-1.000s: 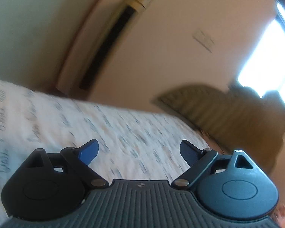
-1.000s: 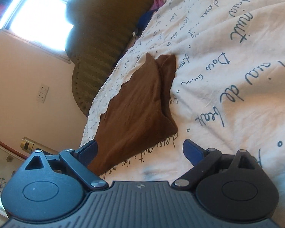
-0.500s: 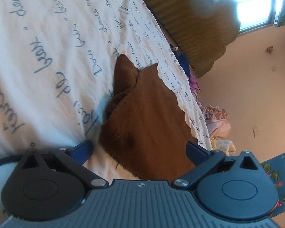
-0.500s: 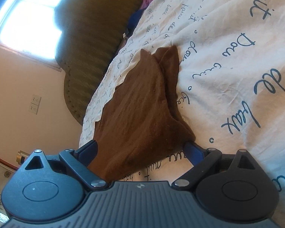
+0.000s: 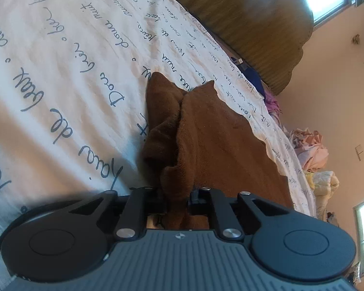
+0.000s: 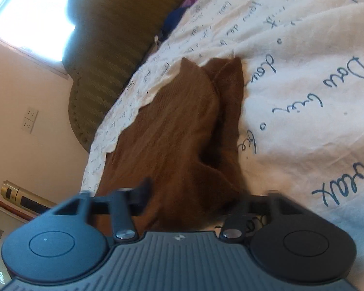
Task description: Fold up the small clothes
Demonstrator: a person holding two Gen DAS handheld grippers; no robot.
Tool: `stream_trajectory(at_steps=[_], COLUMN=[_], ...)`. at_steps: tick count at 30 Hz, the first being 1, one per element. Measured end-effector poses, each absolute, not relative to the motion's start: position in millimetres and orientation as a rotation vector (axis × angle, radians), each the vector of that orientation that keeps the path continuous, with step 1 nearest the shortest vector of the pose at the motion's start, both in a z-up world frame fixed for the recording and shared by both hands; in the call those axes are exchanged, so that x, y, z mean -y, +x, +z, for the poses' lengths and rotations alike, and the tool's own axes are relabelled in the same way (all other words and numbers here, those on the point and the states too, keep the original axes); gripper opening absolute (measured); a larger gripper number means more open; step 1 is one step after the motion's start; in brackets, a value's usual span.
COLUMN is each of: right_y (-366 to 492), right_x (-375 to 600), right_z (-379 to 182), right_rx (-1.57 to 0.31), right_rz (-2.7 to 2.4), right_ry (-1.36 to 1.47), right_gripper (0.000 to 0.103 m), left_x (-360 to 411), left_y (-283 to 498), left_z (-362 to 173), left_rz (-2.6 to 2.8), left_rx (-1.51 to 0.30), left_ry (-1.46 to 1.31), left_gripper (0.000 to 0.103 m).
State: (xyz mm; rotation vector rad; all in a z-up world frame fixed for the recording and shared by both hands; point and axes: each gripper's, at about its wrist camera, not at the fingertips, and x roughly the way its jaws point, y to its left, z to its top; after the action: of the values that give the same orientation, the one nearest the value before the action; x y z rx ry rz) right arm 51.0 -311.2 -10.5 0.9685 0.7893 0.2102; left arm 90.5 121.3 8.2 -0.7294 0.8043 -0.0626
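A white bedsheet [image 5: 60, 77] printed with dark cursive writing covers the bed, a ribbed olive headboard [image 5: 259, 24] stands under a bright window [image 6: 31, 17], and what seems a pile of laundry [image 5: 308, 145] lies against the peach wall.

Our left gripper [image 5: 177, 200] and right gripper [image 6: 194, 201] match: ribbed grey bodies, black round-lobed link arms, silver screws, a small centre logo.
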Motion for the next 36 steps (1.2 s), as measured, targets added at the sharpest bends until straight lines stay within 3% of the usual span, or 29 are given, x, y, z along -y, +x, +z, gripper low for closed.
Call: stream_trajectory(at_steps=[17, 26, 27, 30, 31, 32, 34, 36], right_y=[-6, -102, -102, -102, -104, -105, -98, -80], right_x=[317, 315, 318, 333, 340, 345, 352, 354], right_z=[31, 2, -5, 0, 12, 25, 53, 75], right_rx=[-0.697, -0.818, -0.847, -0.851, -0.814, -0.772, -0.667, -0.617], right_rz=[0.349, 0.383, 0.353, 0.293, 0.278, 0.249, 0.208, 0.224], right_ry=[0.909, 0.971, 0.976, 0.980, 0.950, 0.901, 0.778, 0.652], right_gripper=[0.009, 0.012, 0.014, 0.019, 0.029, 0.048, 0.079, 0.081], left_x=[-124, -136, -136, -153, -163, -172, -185, -191], left_y=[16, -80, -83, -90, -94, -95, -88, -73], left_z=[65, 21, 18, 38, 51, 64, 93, 115], left_rz=[-0.162, -0.150, -0.133, -0.061, -0.023, 0.008, 0.045, 0.094], left_rx=[-0.724, -0.836, -0.830, -0.728, -0.657, -0.589, -0.475, -0.403], left_ry=[-0.690, -0.623, -0.598, -0.585, -0.582, -0.587, -0.576, -0.578], left_gripper=[0.009, 0.012, 0.014, 0.038, 0.057, 0.074, 0.085, 0.090])
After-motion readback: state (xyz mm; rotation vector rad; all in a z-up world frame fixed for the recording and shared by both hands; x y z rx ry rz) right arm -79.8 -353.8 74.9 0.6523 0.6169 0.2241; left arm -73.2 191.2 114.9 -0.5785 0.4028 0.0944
